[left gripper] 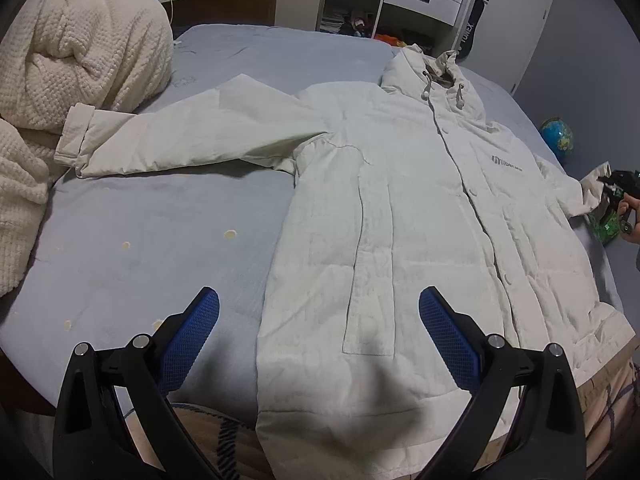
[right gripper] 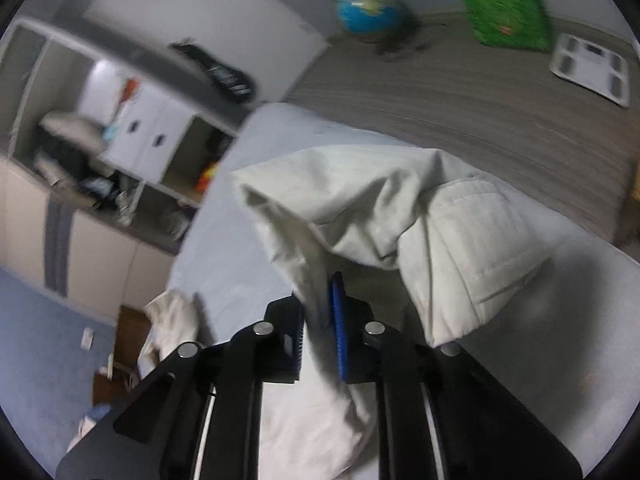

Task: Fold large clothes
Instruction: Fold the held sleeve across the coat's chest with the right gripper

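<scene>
Two grippers: right gripper pinched tight on the coat's sleeve; left gripper wide open, empty, over the hem. Cream hooded coat flat on the bed, front up. Beyond the coat, shelf unit holds clothes. Only the right view shows a bathroom scale.

the dark racket bag leaning by the shelves at one o'clock carries white letters reading "yonex". the grey chest logo on the cream jacket is too blurred to read.
</scene>
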`<action>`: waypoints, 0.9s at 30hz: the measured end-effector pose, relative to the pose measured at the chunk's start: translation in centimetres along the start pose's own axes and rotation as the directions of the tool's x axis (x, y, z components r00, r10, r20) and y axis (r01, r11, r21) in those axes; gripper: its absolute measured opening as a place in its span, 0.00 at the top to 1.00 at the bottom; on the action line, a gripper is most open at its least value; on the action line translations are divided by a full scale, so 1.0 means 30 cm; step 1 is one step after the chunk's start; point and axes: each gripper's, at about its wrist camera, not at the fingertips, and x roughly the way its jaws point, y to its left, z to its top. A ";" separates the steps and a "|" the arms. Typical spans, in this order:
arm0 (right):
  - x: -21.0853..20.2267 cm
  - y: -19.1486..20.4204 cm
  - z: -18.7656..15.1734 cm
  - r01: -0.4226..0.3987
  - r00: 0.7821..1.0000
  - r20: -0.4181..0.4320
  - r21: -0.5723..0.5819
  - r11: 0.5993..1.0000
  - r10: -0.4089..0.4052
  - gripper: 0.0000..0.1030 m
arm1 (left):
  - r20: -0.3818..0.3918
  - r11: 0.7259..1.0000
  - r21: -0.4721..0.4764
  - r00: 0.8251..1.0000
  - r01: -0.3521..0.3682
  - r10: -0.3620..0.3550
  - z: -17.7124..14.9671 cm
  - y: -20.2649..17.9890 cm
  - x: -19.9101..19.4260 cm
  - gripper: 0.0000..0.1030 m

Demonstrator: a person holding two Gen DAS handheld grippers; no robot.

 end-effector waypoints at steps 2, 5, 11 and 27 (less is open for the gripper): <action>-0.015 0.072 -0.025 -0.056 0.998 -0.012 -0.039 0.998 0.056 0.93 | 0.008 1.000 -0.009 1.000 0.009 -0.009 -0.002 0.007 -0.007 0.06; -0.039 0.201 -0.084 -0.139 0.990 -0.042 -0.090 0.986 0.136 0.93 | 0.024 1.000 -0.017 1.000 0.013 -0.012 -0.002 0.007 -0.018 0.06; -0.066 0.409 -0.268 -0.267 0.958 -0.150 -0.166 0.949 0.243 0.95 | 0.053 1.000 0.022 0.999 0.003 -0.004 -0.005 -0.022 -0.038 0.06; 0.057 0.688 -0.877 -0.306 0.895 -0.431 -0.395 0.866 0.119 0.95 | 0.046 0.997 0.066 0.999 -0.027 0.024 -0.012 -0.049 -0.039 0.06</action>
